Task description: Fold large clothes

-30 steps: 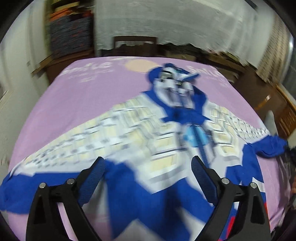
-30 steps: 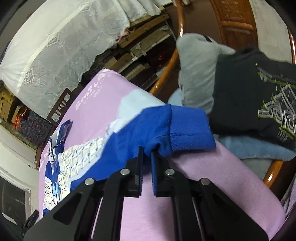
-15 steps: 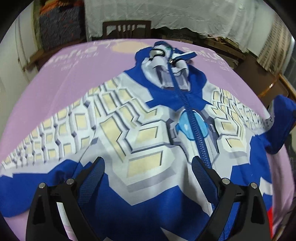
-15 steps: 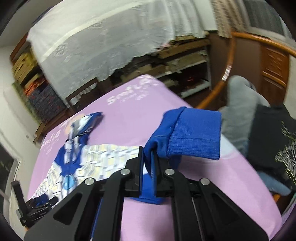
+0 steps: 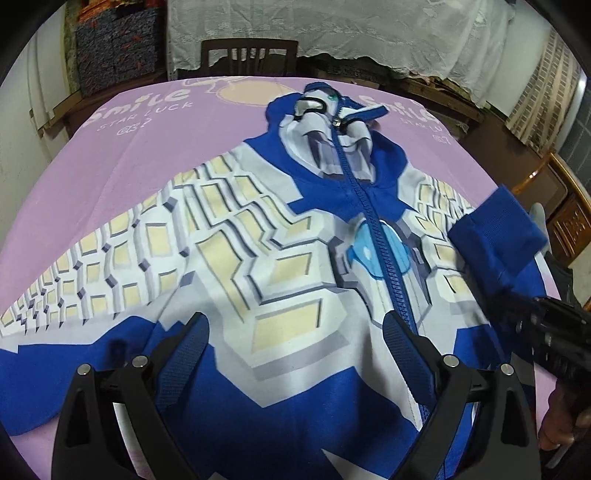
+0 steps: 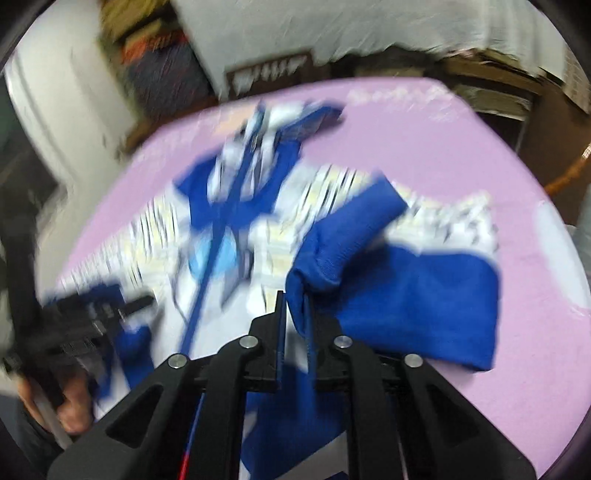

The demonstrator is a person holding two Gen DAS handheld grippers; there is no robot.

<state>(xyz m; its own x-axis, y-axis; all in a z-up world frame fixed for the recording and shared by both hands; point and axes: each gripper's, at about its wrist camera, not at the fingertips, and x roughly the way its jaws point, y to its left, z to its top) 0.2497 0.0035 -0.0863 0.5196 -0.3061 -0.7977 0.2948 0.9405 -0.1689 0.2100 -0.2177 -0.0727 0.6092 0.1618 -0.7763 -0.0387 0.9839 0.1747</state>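
Note:
A blue and white zip-up hooded jacket (image 5: 280,266) lies face up on the purple sheet (image 5: 110,155), hood at the far end. My left gripper (image 5: 293,321) hovers open over its lower front, nothing between the fingers. The right sleeve is folded inward, and its blue cuff (image 5: 495,229) rests over the chest. In the blurred right wrist view, my right gripper (image 6: 295,299) has its jaws opening. The cuff (image 6: 343,236) still sits between them, with a gap showing on the left side. The left gripper's black frame (image 6: 92,314) and a hand (image 6: 74,406) show at lower left.
A dark wooden chair (image 5: 249,55) stands behind the table's far edge under a white lace cloth (image 5: 369,29). Patterned boxes (image 5: 114,48) are stacked at back left. Carved wooden furniture (image 5: 569,221) lies past the right edge. The sheet's left side (image 5: 74,192) carries only the spread left sleeve.
My right gripper swung the cuff from the table's right edge leftward over the jacket's chest, rolling as it went, and its jaws have parted. The left gripper sank slightly, then held still.

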